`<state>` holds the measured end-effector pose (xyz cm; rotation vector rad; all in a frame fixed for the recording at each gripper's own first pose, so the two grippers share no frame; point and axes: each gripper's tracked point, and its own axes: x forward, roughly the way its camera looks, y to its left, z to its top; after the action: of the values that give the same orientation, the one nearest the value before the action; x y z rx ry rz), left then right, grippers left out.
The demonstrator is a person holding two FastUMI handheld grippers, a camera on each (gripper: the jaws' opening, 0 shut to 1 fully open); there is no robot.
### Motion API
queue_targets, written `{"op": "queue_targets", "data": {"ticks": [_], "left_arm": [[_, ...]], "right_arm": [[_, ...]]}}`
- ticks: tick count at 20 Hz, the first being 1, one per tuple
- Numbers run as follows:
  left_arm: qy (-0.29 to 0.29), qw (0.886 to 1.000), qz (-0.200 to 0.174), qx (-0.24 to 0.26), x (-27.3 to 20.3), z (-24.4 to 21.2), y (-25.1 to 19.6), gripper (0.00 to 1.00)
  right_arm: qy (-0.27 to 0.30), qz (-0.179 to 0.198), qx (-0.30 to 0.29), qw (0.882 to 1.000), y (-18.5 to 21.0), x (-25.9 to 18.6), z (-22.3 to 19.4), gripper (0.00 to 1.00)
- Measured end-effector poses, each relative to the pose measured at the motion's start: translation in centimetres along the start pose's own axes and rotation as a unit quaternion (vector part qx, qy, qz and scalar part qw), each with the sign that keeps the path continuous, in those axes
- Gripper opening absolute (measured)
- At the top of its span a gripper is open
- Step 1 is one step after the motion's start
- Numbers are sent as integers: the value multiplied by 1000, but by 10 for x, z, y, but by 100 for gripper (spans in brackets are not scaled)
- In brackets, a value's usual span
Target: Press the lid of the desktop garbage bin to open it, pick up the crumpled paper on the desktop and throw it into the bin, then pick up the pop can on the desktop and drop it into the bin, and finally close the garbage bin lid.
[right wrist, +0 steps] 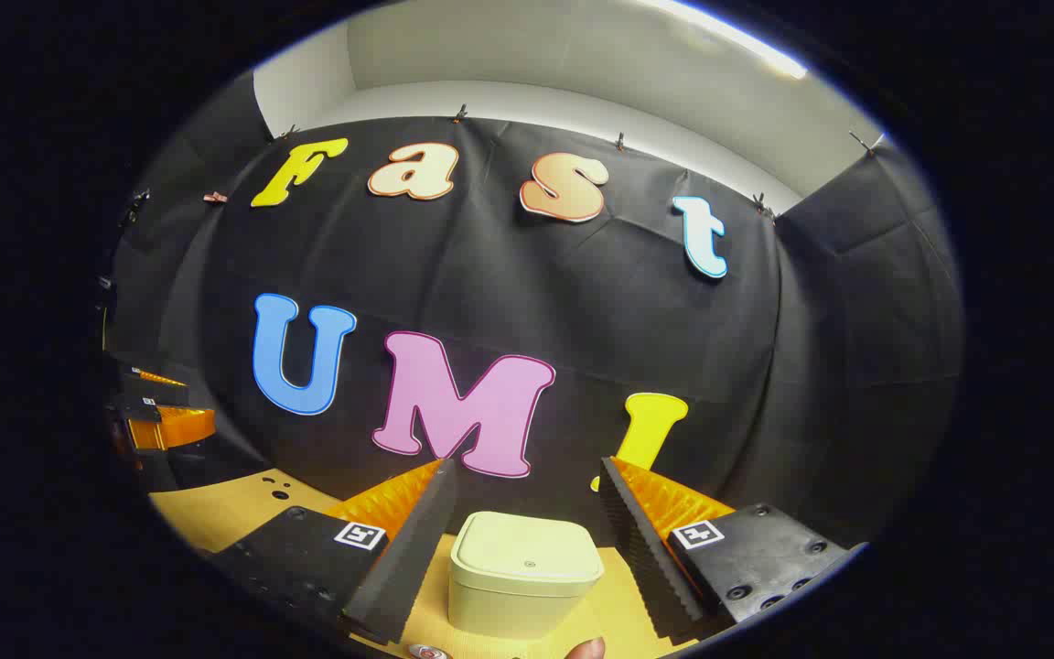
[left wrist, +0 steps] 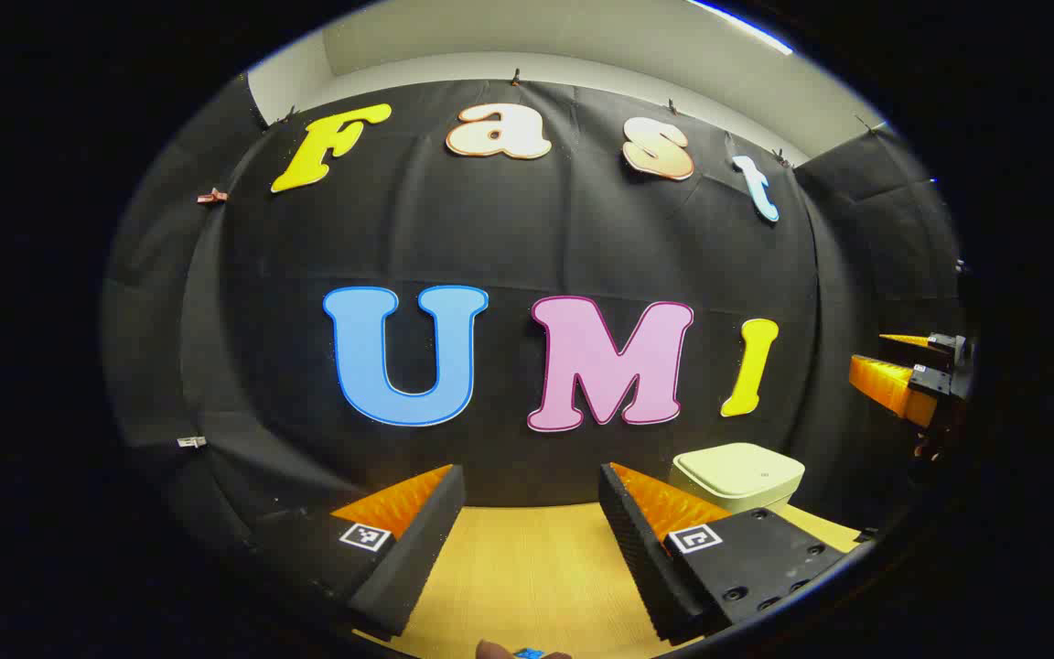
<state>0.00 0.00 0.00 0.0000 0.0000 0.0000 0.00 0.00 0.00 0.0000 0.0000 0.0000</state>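
Bin (right wrist: 525, 572) lid is down; looks like rigid light plastic, so press top centre gently. Right hand-held gripper (right wrist: 521, 540) jaws apart above it; left hand-held gripper (left wrist: 532, 522) also apart, over bare table (left wrist: 527, 586).

Worktop (left wrist: 536, 567): light wood-grain surface, running back to the black cloth wall. One pale cream garbage bin (right wrist: 525, 572) stands directly on it, lid shut and flat, near the back edge. In the left gripper view the bin (left wrist: 737, 476) sits toward the right.
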Motion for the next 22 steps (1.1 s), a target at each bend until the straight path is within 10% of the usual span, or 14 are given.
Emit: {"op": "queue_targets", "data": {"ticks": [13,17,22], "left_arm": [[1,1000,3,5,3,-3,2,94],[3,1000,5,5,3,-4,3,95],[6,1000,10,6,5,-7,8,95]], "right_arm": [[9,6,6,1000,1,2,-2,97],[16,43,33,998,12,-2,-8,12],[65,46,33,996,-2,28,-33,5]]}}
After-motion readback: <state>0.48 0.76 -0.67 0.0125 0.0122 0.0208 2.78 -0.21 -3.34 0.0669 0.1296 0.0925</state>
